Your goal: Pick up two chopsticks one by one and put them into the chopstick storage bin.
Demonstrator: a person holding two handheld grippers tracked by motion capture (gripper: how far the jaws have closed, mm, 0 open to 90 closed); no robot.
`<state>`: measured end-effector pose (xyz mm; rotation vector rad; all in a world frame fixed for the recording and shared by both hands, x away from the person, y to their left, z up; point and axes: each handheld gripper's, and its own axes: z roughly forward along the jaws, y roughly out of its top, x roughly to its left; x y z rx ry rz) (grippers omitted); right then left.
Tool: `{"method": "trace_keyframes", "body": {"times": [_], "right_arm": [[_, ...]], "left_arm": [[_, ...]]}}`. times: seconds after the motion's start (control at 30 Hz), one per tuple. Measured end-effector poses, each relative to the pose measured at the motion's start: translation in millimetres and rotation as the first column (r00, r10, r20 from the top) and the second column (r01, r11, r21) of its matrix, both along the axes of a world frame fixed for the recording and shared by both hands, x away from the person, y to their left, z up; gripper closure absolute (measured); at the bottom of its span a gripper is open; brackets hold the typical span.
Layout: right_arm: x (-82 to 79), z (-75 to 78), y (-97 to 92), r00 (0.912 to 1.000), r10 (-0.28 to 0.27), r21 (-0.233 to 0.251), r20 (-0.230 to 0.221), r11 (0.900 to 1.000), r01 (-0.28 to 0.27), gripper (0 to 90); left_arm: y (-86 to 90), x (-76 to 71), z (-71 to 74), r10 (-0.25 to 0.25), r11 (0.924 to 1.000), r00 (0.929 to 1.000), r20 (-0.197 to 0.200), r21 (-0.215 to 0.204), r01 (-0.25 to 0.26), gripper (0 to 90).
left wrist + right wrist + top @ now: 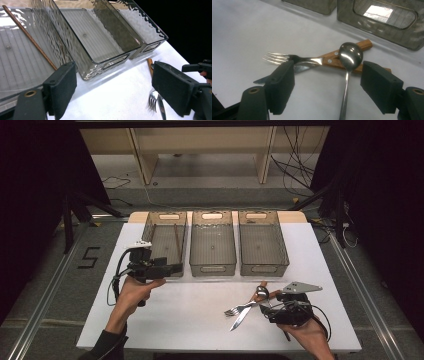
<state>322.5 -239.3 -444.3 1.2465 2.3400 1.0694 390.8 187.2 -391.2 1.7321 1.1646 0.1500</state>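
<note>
Open-jawed and empty, the right gripper straddles a spoon lying across a wooden-handled fork and knife, all unsorted, while the left gripper, also empty, sits beside the left bin holding one chopstick.

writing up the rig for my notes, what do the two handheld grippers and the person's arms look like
Both are black handheld tools with two flat rectangular black jaws. The left gripper carries a small white part on top and trails a looping black cable. The right gripper bears a grey three-cornered plate and its own black cable. A dark sleeve covers the left forearm.
</note>
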Motion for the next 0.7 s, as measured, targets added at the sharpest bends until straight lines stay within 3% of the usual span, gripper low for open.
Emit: {"method": "trace_keyframes", "body": {"times": [0.4,0.7], "right_arm": [[1.2,-6.6,-1.2,0.9995,-0.018,-0.024,-0.026,0.9996,0.018,34.0],[2.1,-10.4,-1.4,0.999,-0.023,-0.039,-0.039,0.999,0.021,36.4]], "left_arm": [[0.9,-19.1,-13.5,-0.014,0.9999,0.999,0.042,0.008,0.014,18.7],[-0.5,-27.9,-25.9,-0.024,0.9996,0.9987,0.045,0.014,0.024,17.8]]}}
